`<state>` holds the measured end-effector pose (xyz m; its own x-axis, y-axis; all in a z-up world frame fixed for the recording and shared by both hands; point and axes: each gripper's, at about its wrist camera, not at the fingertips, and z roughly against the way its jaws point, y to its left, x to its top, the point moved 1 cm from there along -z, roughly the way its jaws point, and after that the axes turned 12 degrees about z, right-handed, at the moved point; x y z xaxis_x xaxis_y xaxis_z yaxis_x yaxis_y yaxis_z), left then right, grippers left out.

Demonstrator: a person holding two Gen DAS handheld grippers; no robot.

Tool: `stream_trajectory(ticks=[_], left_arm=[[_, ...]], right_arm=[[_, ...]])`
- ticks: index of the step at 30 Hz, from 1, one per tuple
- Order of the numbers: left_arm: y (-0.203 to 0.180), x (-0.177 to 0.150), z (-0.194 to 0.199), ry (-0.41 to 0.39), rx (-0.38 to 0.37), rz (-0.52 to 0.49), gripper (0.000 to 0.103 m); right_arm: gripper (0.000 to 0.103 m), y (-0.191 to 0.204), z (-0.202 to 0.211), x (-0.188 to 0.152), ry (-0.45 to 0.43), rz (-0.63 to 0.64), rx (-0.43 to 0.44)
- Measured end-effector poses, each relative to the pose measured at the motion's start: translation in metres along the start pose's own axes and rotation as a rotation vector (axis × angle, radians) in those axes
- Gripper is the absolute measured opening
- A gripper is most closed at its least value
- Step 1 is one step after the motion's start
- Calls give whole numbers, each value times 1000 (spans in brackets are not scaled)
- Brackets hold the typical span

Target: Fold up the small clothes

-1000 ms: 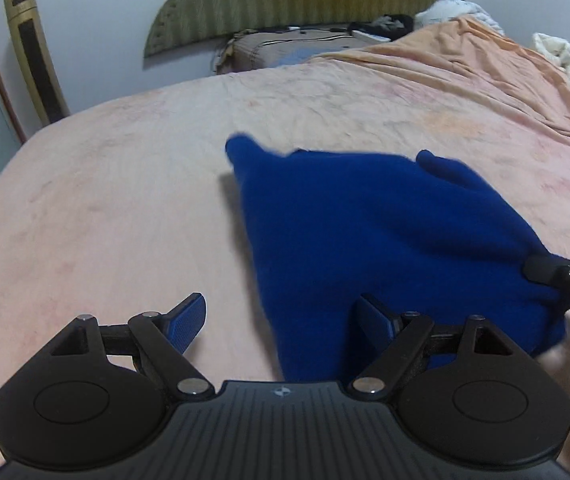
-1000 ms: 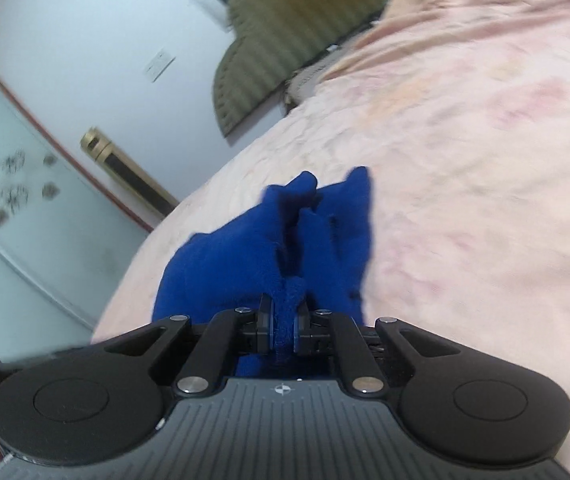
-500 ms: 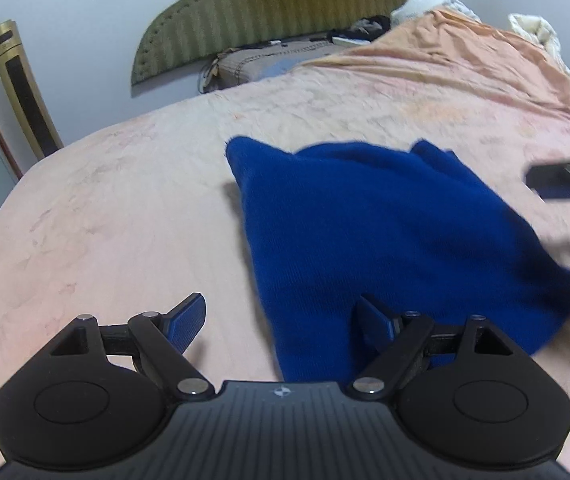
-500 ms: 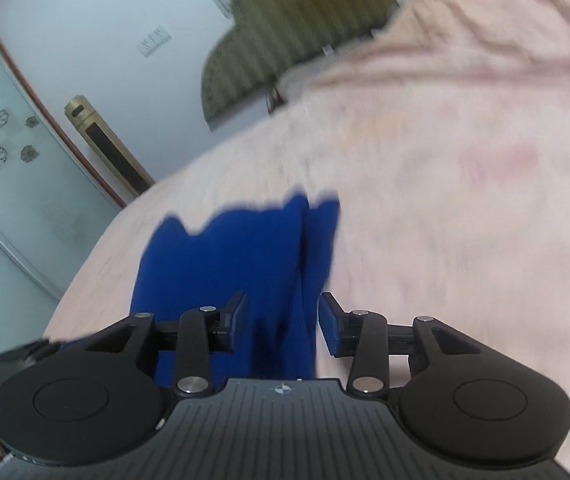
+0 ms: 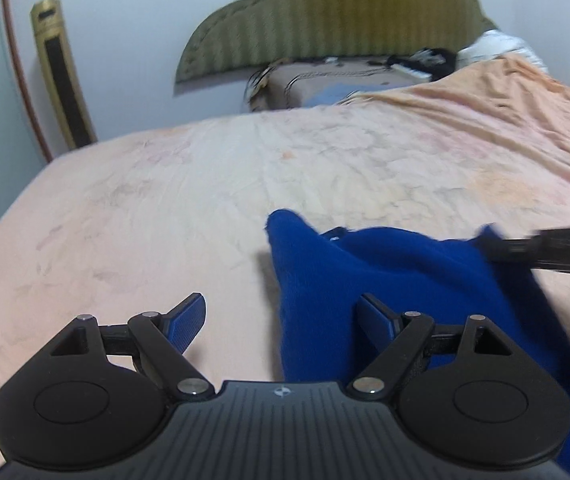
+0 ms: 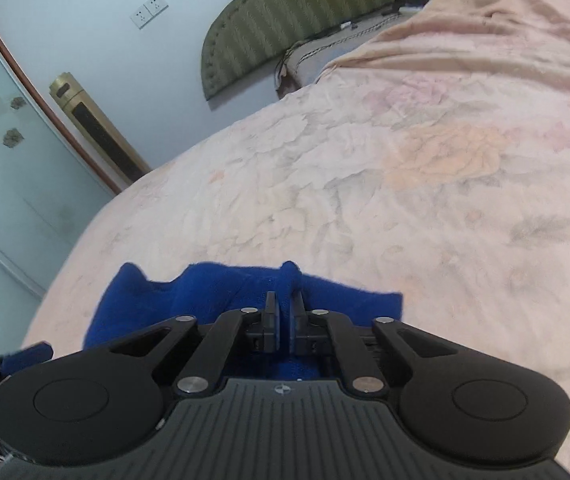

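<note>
Meanwhile, a blue garment [image 5: 405, 280] lay bunched on the pink flowered bed [image 5: 205, 184], toward its near edge. The right gripper [image 6: 284, 312] had its fingers [image 6: 271, 316] pressed nearly together on a raised fold of the blue garment [image 6: 213, 300]. The left gripper [image 5: 285, 320] hung over the bed with its fingers [image 5: 187, 322] spread wide and holding nothing, one above bare sheet, the other above the cloth. A green headboard [image 5: 325, 24] stood at the far end.
</note>
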<state>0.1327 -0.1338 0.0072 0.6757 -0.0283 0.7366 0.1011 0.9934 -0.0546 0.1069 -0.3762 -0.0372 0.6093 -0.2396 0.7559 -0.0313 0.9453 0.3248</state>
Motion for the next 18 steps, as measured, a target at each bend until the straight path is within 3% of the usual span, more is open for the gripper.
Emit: stream_trajectory(ticks=[3, 6, 7, 11, 13, 16, 18], left_arm=[[2, -2, -11, 17, -17, 23, 84], [-5, -10, -23, 38, 4, -5, 88], [-6, -12, -21, 31, 16, -15, 88], [-1, -13, 6, -14, 14, -25, 88], [4, -18, 15, -11, 2, -3, 90], [-3, -34, 5, 22, -4, -60, 91], [-4, -39, 9, 2, 6, -64, 91]], right_arm=[[7, -15, 19, -4, -52, -3, -75], [9, -27, 13, -12, -9, -28, -84], [22, -29, 8, -14, 28, -26, -84], [36, -6, 35, -10, -67, 78, -201], [36, 14, 51, -11, -89, 163, -144], [45, 36, 51, -24, -10, 243, -3], [47, 40, 40, -38, 72, 312, -84]])
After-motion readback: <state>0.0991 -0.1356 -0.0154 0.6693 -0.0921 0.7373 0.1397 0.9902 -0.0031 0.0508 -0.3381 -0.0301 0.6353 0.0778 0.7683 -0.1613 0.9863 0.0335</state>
